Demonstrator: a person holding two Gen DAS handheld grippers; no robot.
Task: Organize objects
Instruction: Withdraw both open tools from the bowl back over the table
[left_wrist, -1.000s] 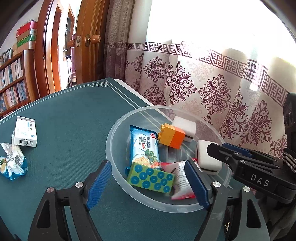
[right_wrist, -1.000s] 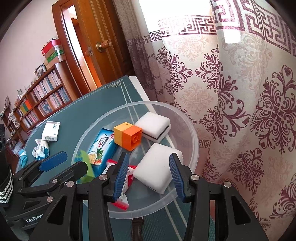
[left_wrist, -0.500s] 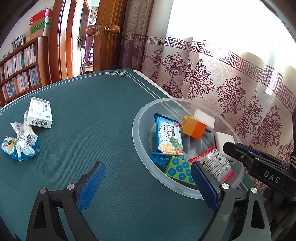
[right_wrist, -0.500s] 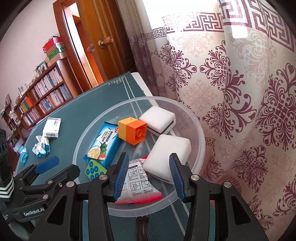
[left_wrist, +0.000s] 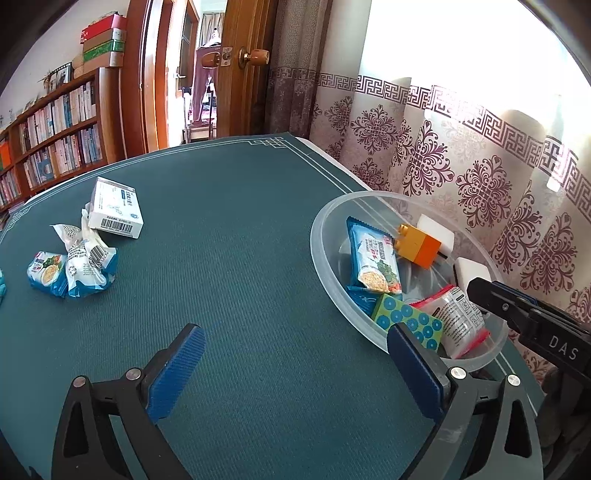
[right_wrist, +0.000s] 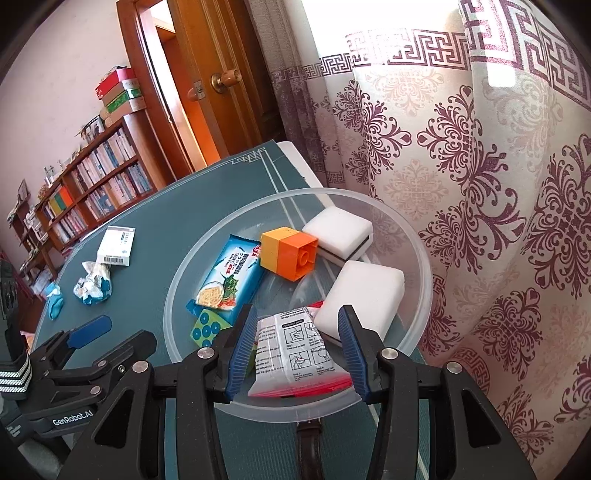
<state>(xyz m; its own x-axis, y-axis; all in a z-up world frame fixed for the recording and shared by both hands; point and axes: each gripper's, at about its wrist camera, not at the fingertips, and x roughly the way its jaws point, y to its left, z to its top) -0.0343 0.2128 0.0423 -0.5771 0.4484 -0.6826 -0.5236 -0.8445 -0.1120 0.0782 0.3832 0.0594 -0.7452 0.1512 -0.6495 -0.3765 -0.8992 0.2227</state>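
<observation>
left wrist view: left claw (left_wrist: 295, 365) empty, jaws opening to near full spread, only bare green worktop (left_wrist: 229, 229) between the blue pads, nothing touched. clear plastic bowl (left_wrist: 325, 266) sits to its right, the right pad overlapping the bowl's near rim in the picture. loose things lie the other way, up and to the left, well apart from the claw: two crumpled blue-white snack packets (left_wrist: 74, 267) side by side, and a white barcoded box (left_wrist: 116, 213) just behind them, one corner seeming to sit on a packet. box's long axis runs roughly away from the camera, slightly slanted; barcode end faces the claw. a bit of blue at the far left edge, too cut off to name.

right wrist view: right claw (right_wrist: 297, 350) narrow, close to its tightest, hanging over the bowl's near rim; a red-edged instruction sachet (right_wrist: 295, 354) shows between the pads but looks like it lies in the bowl below, no pressing visible, so i read it as not gripped. bowl already holds a blue cracker pack (right_wrist: 231, 275), orange-yellow block (right_wrist: 290, 254), two white sponges (right_wrist: 341, 230), green dotted piece (right_wrist: 207, 328).

judgement: left hand is the nearer one for the leftovers; likely next is a reach forward-left to the packets or box. the wide spread suits the box across its short side. right claw parked at the bowl, far from them.
</observation>
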